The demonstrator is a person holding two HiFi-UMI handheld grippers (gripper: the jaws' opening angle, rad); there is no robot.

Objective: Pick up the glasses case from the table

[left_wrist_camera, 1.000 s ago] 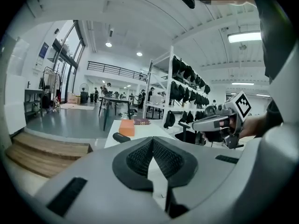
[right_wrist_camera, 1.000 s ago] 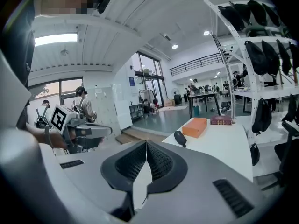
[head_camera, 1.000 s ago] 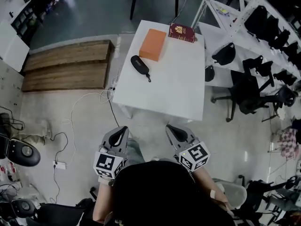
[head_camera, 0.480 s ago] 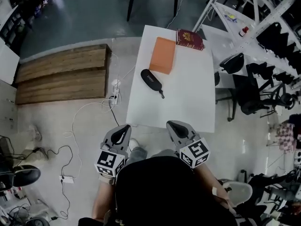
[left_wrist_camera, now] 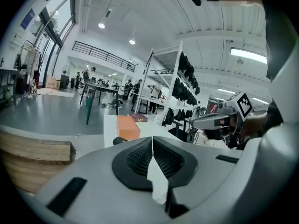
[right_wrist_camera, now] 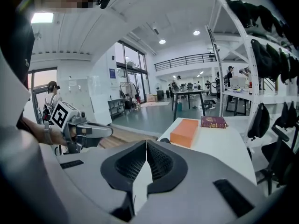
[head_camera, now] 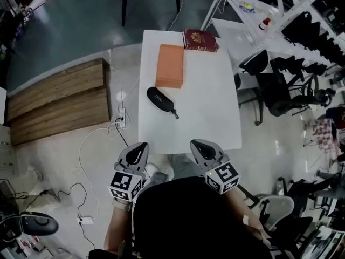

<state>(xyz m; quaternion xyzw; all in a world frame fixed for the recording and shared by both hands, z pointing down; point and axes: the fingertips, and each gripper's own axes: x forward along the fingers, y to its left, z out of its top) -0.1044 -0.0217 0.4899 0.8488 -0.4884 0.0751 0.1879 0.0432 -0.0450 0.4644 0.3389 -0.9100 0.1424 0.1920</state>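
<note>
On the white table [head_camera: 215, 117], the black glasses case [head_camera: 160, 100] lies just beside an orange box [head_camera: 170, 65], whole only in the head view; the left gripper view catches a sliver. Left gripper [head_camera: 142, 145] and right gripper [head_camera: 193, 143] hang before the table, jaws pressed together, empty.

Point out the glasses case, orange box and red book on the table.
glasses case [head_camera: 160, 100], head view, middle of its body.
orange box [head_camera: 170, 66], head view, top face.
red book [head_camera: 200, 40], head view, cover.
</note>
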